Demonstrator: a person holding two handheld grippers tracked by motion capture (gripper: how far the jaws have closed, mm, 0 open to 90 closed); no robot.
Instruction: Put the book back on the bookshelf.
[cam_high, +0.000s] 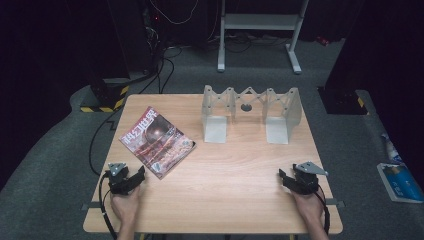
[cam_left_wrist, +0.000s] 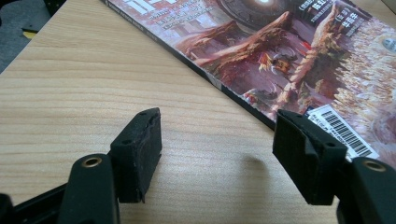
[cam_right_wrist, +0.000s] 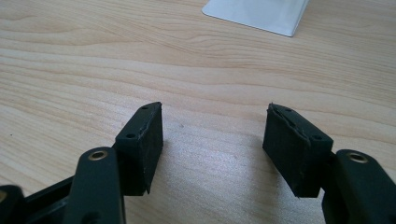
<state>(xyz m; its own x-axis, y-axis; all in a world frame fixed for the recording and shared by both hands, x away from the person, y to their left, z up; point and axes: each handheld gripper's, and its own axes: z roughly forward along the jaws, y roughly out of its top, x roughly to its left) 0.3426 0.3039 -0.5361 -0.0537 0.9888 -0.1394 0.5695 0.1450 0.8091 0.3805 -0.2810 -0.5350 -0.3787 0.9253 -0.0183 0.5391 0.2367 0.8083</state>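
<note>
Magazine (cam_left_wrist: 289, 51) corner just beside left gripper (cam_left_wrist: 217, 140), jaws apart, bare table (cam_high: 225, 170) between

In the left gripper view the magazine (cam_left_wrist: 299, 56) runs off the top and right edges, its cover text too small to read. In the right gripper view, the grey stand (cam_right_wrist: 261, 14) is cut off at the top.

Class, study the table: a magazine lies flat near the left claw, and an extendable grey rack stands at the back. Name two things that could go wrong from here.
1. The magazine lies flat on the table; the open left claw may only pinch the cover, so pages could bend or tear.
2. The rack stands on thin plates; a magazine pushed in at an angle might shove or tip it while the right claw sits apart from it.
</note>
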